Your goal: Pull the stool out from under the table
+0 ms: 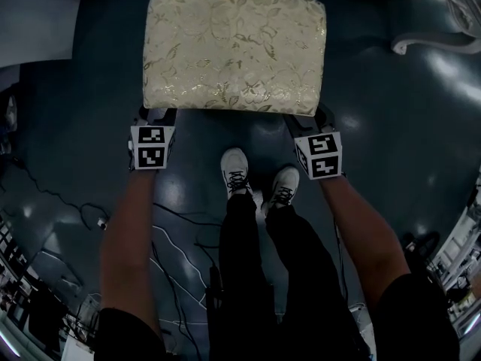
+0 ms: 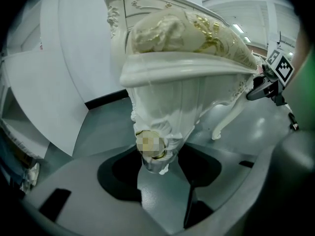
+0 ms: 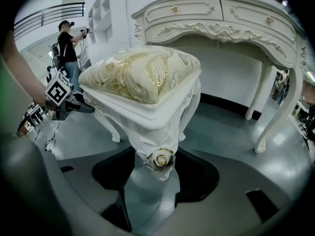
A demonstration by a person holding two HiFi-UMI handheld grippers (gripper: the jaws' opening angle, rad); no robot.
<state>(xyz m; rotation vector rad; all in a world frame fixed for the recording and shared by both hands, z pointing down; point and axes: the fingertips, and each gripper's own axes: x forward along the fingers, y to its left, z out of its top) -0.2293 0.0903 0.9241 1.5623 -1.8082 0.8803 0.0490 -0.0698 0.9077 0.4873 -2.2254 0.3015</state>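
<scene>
The stool, white carved wood with a cream and gold cushion, stands on the dark floor in front of me. My left gripper is at its near left corner and my right gripper at its near right corner. In the left gripper view a carved stool leg stands between the wide-set jaws of the left gripper, which do not press on it. In the right gripper view the right gripper is spread the same way around a leg with a gold rose. The white dressing table stands behind the stool.
My feet in white sneakers stand just behind the stool, between the grippers. Cables trail over the floor at the left. A white panel leans beside the table. Another person stands far off at the left.
</scene>
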